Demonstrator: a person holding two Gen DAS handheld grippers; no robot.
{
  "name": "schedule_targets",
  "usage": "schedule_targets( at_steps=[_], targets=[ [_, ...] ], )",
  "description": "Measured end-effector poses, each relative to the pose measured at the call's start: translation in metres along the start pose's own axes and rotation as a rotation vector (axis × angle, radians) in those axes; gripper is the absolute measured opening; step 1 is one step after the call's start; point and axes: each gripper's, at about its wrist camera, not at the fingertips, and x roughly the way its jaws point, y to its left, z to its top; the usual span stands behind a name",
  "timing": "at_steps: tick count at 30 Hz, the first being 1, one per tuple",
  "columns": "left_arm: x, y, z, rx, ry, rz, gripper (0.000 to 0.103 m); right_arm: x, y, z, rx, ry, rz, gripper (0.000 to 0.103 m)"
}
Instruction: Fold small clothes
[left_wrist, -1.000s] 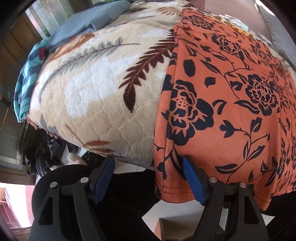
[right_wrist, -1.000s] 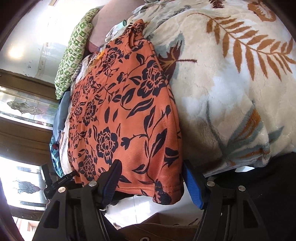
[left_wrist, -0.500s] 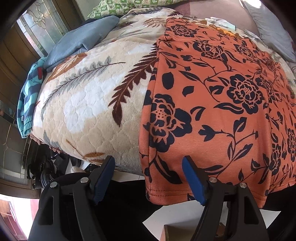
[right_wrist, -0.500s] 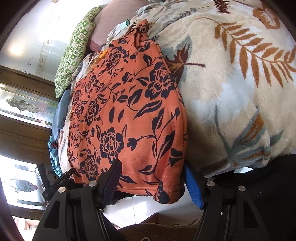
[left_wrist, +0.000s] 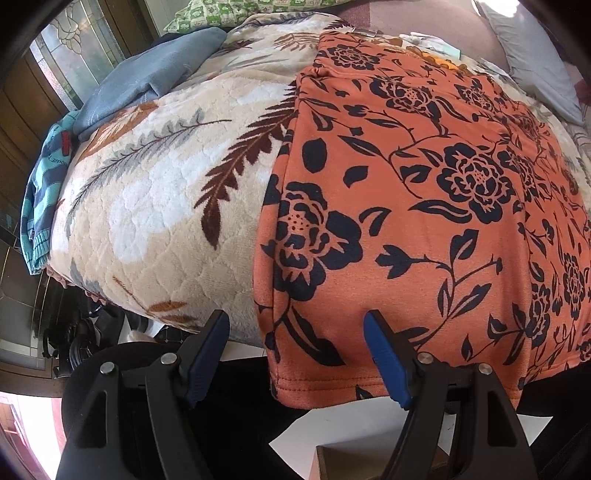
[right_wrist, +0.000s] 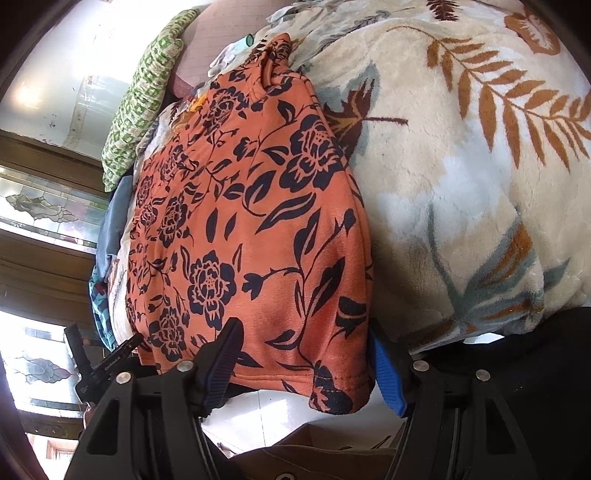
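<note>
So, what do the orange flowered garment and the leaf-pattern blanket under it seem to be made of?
Orange flowered garment: probably a soft knit with a matte, slightly brushed face; the stitched hem drapes limply over the edge.
Leaf-pattern blanket: likely plush fleece; its fuzzy pile is pressed into a scale-like quilted texture.

Light: bright daylight, entering through the patterned windows (right_wrist: 40, 210).
Glare: the white wall (right_wrist: 70, 74) is blown out.
Shadows: soft.
Focus: sharp at centre.
Edges: strong fisheye bending and dark corners in both views.
</note>
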Motion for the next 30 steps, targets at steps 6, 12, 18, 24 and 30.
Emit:
schedule_targets(
  at_steps=[6,12,18,24,30],
  targets=[
    [-0.001,-0.004,-0.002,0.005,-0.008,0.006,0.075,0.001,0.0,-0.001,-0.002,-0.001,0.005,0.07],
    [-0.001,-0.005,-0.002,0.014,-0.007,0.004,0.074,0.003,-0.001,-0.002,0.0,0.008,0.002,0.07],
    [0.0,-0.004,-0.003,0.012,-0.002,-0.04,0.055,0.004,-0.002,-0.002,0.011,0.009,0.0,0.07],
    [0.0,0.006,-0.004,-0.015,0.002,-0.137,0.026,0.005,-0.003,-0.001,0.02,0.008,-0.008,0.07],
    [-0.001,0.029,-0.001,-0.066,0.011,-0.222,0.009,0.007,-0.001,-0.002,-0.001,0.004,-0.012,0.07]
  ],
)
